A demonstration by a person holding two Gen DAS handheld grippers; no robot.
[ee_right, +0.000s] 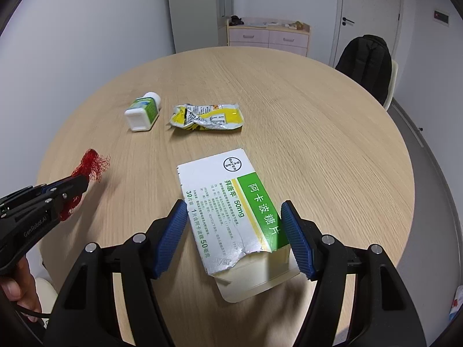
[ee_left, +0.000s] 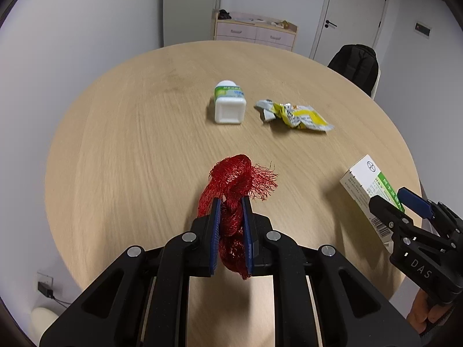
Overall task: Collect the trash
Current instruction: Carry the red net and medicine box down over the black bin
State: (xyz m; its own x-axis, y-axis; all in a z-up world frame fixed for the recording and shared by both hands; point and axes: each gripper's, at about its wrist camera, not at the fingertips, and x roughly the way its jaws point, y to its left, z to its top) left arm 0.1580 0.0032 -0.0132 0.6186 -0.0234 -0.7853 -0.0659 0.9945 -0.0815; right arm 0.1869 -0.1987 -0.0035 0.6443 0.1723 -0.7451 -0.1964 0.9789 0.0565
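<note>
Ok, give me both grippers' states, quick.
Left gripper: shut on the red mesh netting.
Right gripper: shut on the medicine box, pads at its sides.

Even, soft indoor light, faint shadows, strong fisheye bending, dark vignetted corners

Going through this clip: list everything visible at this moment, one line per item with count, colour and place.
round table: one, light wood, centre
pill bottle: one, white with green label, lying on the table
crumpled wrapper: one, yellow and silver, right of the bottle
red mesh netting: one, red, clamped in the left tool
medicine box: one, white and green, torn open, between the right tool's pads
drawer unit: one, pink and pale wood, far wall
chair with black jacket: one, behind the table
door: one, white, far wall
left tool: black with blue pads, shut on netting
right tool: black with blue pads, gripping the box
</note>
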